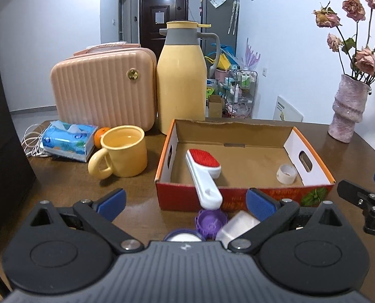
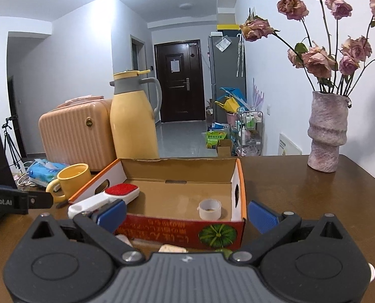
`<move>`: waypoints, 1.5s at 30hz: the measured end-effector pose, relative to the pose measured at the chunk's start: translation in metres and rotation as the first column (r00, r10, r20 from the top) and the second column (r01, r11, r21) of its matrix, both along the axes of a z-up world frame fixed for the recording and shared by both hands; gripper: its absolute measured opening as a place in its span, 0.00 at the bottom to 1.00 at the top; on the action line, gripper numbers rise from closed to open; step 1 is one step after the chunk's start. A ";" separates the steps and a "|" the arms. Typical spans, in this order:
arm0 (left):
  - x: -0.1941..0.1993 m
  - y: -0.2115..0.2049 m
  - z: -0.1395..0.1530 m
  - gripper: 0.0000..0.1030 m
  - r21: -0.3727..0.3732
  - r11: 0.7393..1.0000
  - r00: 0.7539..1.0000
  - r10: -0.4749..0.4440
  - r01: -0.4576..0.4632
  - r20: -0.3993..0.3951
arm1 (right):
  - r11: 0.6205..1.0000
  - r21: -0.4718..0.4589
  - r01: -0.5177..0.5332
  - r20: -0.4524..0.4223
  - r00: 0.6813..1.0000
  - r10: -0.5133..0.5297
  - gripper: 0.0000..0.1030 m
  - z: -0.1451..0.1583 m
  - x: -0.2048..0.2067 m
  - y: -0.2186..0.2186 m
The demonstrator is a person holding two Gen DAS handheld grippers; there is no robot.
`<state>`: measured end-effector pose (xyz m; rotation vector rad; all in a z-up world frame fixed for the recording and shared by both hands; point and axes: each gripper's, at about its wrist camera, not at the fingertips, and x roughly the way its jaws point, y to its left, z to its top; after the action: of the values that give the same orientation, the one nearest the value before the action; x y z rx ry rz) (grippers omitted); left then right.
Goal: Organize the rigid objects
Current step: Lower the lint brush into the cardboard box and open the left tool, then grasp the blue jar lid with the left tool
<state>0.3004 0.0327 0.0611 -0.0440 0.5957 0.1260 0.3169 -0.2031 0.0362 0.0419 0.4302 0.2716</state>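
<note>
Task stage: I judge it partly done; some rigid things are in the cardboard box [image 1: 240, 136], others wait outside it.
Already boxed: a lint brush [image 1: 203, 174] with a red pad lies in the box's left part, its white handle leaning out over the front wall; a roll of tape [image 1: 286, 173] sits in the right front corner.
Still outside: a purple cap [image 1: 210, 221], a clear plastic piece [image 1: 238, 226] and a round white-topped lid [image 1: 183, 237] lie on the worktop [image 1: 136, 197] just in front of the box, close under my left tongs. In the right wrist view a pale object [image 2: 172, 248] and something green show below the box's front wall, too hidden to name.
Left tongs [image 1: 184, 202]: spread wide, nothing between the blue pads, hovering above those loose pieces.
Right tongs [image 2: 186, 214]: also spread wide and empty, facing the box's front wall.
Not part of the sorting, as I judge: yellow mug [image 1: 123, 151], yellow flask [image 1: 182, 80], pink case [image 1: 104, 85], tissue pack [image 1: 68, 140], vase [image 1: 349, 108].
What is left: lifting the small pieces in front into the box.
</note>
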 end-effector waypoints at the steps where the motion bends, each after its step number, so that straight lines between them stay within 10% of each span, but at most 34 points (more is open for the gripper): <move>1: -0.004 0.001 -0.002 1.00 -0.004 1.000 1.000 -0.001 0.001 -0.001 | 1.000 0.001 -0.002 -0.001 1.000 0.002 1.00 -0.001 -0.005 -0.001; 24: -0.064 0.016 -0.051 1.00 0.010 1.000 0.999 -0.024 0.025 -0.032 | 0.998 -0.047 -0.029 -0.078 0.997 0.025 1.00 -0.056 -0.068 -0.007; 45: -0.040 0.017 -0.120 1.00 0.079 0.995 0.993 -0.055 0.063 -0.101 | 0.998 -0.046 0.033 -0.035 0.999 -0.035 1.00 -0.090 -0.066 -0.002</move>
<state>0.2608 0.0500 -0.0592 0.0598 0.6892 0.0955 0.2513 -0.2051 -0.0536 0.0094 0.4709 0.2277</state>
